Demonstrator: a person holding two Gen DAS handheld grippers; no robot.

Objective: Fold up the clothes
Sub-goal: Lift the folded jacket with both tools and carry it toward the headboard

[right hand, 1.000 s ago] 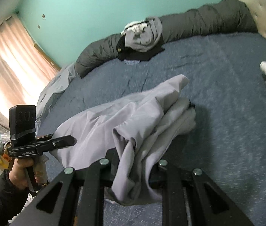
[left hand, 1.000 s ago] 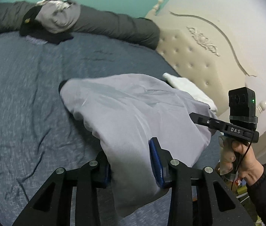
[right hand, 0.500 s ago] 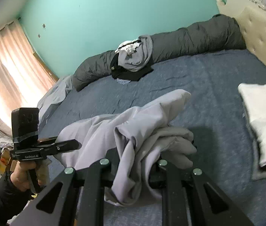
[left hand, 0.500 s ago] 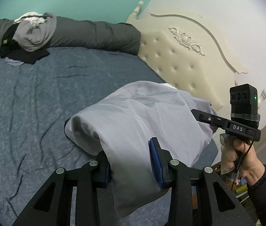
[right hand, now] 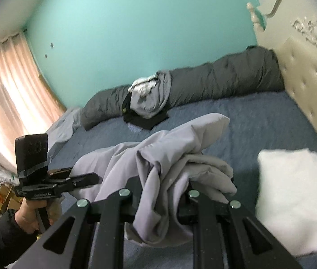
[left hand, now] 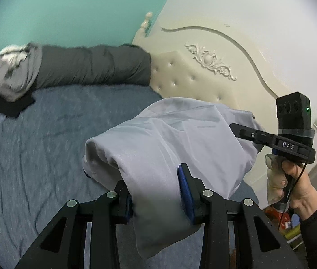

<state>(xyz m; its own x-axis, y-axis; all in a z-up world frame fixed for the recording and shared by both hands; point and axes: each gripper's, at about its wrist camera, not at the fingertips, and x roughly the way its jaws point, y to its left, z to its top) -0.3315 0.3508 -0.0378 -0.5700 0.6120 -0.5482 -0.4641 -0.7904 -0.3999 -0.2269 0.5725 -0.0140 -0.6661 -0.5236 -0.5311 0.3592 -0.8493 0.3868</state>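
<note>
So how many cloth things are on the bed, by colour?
Light grey: 2, the garment held by both the left gripper and right gripper, and the bundle by the wall.
White: 1, the folded item near the headboard.
Black: 1, the piece under the bundle.
Dark grey: 1, the rolled duvet.
Total: 5.

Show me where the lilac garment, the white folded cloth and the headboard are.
lilac garment (left hand: 180, 139): left wrist view, its draped upper surface.
white folded cloth (right hand: 292, 192): right wrist view, its top face.
headboard (left hand: 210, 60): left wrist view, carved ornament.
</note>
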